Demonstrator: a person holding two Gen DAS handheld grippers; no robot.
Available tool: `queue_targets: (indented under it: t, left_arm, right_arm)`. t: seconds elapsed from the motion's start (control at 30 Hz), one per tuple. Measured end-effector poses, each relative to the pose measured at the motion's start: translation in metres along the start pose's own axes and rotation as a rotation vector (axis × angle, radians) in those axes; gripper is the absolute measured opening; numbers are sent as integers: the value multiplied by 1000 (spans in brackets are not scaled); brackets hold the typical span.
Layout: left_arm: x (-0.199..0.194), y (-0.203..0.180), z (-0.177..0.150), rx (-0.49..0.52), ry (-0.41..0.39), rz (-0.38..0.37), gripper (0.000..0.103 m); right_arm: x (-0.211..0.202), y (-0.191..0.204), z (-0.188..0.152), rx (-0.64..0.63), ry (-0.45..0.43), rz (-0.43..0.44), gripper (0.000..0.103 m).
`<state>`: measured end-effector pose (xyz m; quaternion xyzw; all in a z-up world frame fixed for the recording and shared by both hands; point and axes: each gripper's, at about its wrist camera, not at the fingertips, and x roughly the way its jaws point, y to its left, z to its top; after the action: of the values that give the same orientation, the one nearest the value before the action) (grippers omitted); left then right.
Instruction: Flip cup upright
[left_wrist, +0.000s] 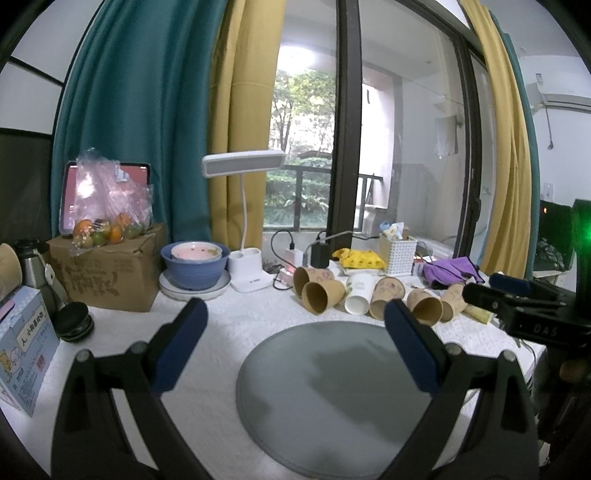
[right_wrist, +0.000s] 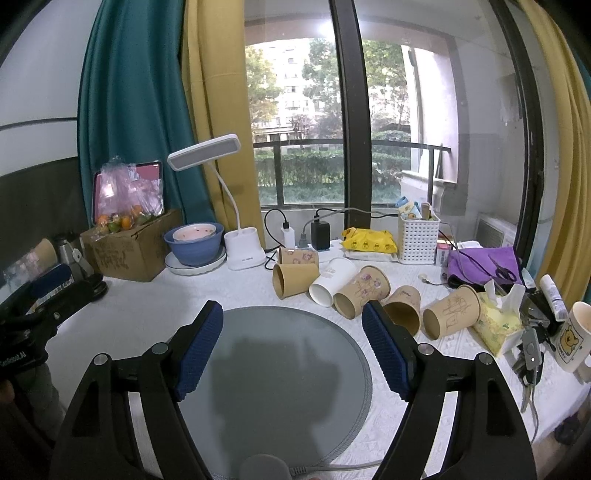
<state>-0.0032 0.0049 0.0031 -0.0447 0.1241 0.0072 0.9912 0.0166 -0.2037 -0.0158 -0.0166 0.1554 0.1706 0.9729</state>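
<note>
Several paper cups lie on their sides in a row behind a round grey mat (right_wrist: 280, 373): brown ones (right_wrist: 293, 278) and a white one (right_wrist: 330, 282), mouths facing me. In the left wrist view the same row shows, with a brown cup (left_wrist: 323, 295) and the white cup (left_wrist: 358, 293) beyond the mat (left_wrist: 325, 398). My left gripper (left_wrist: 295, 321) is open and empty above the mat's near left. My right gripper (right_wrist: 291, 321) is open and empty over the mat, short of the cups. The right gripper also shows at the right edge of the left wrist view (left_wrist: 517, 299).
A white desk lamp (right_wrist: 242, 254), a blue bowl on a plate (right_wrist: 194, 245), a cardboard box with fruit (right_wrist: 129, 247), chargers, a white basket (right_wrist: 419, 238), purple cloth with scissors (right_wrist: 484, 266), a tissue pack (right_wrist: 496, 321) and a mug (right_wrist: 576, 336) crowd the table's back and right.
</note>
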Motion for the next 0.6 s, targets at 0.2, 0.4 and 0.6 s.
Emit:
queue_targets:
  t: [0.2, 0.4, 0.6]
  left_arm:
    - [0, 0, 1, 1, -1, -1, 97]
    - [-1, 2, 2, 0, -3, -2, 97]
    - [-1, 1, 2, 0, -3, -1, 97]
  right_arm:
    - [0, 0, 0, 0, -2, -2, 80]
    - [0, -1, 0, 1, -2, -2, 80]
    - [-1, -1, 1, 2, -4, -2, 80]
